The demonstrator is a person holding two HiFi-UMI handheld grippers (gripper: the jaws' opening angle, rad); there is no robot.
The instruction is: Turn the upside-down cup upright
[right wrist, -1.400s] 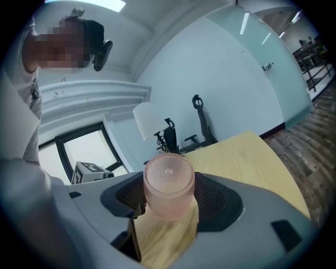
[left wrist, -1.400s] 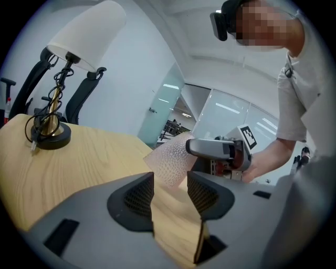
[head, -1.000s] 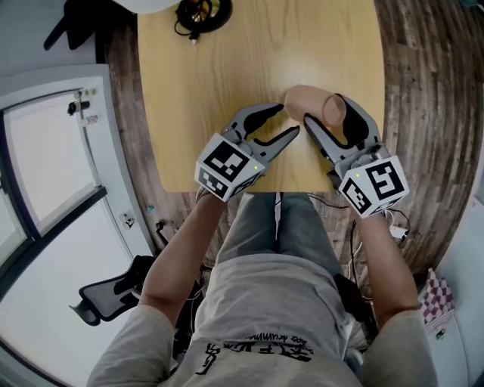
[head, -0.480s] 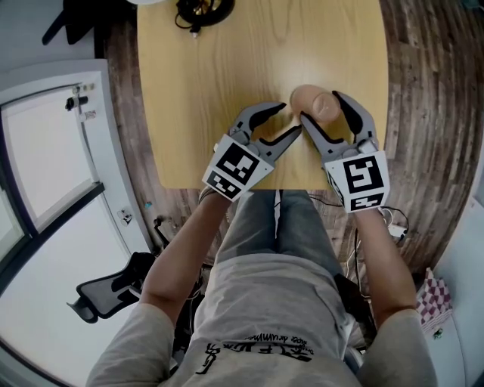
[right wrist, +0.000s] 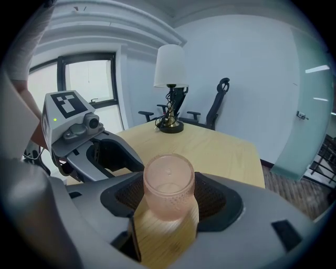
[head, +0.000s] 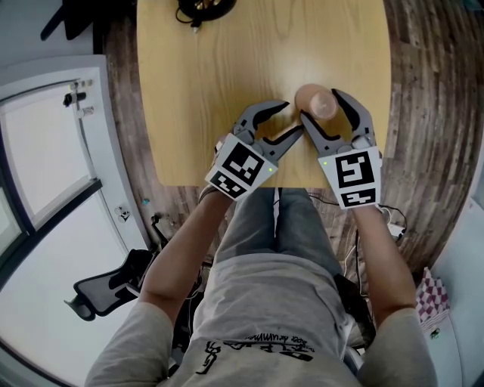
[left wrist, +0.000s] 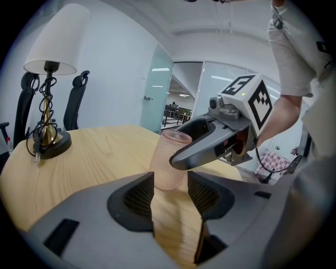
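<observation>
A pink dimpled glass cup (head: 316,100) stands upright, mouth up, on the wooden table (head: 204,75) near its front edge. My right gripper (head: 322,106) is shut on the cup, one pad on each side of it. In the right gripper view the cup (right wrist: 169,186) fills the gap of that gripper (right wrist: 168,198). My left gripper (head: 290,119) is open just left of the cup, with nothing between its fingers. In the left gripper view the cup (left wrist: 169,160) sits beyond the open left gripper (left wrist: 170,192), partly covered by the right gripper's finger (left wrist: 210,144).
A table lamp (left wrist: 52,79) with a white shade stands at the table's far end, its base (head: 200,11) and cord at the top edge of the head view. Black office chairs (right wrist: 218,105) stand behind the table. A glass partition lies to the left.
The right gripper has rolled and sunk a little, bringing the cup from lying sideways in its grip to standing upright. The left gripper has barely moved.
</observation>
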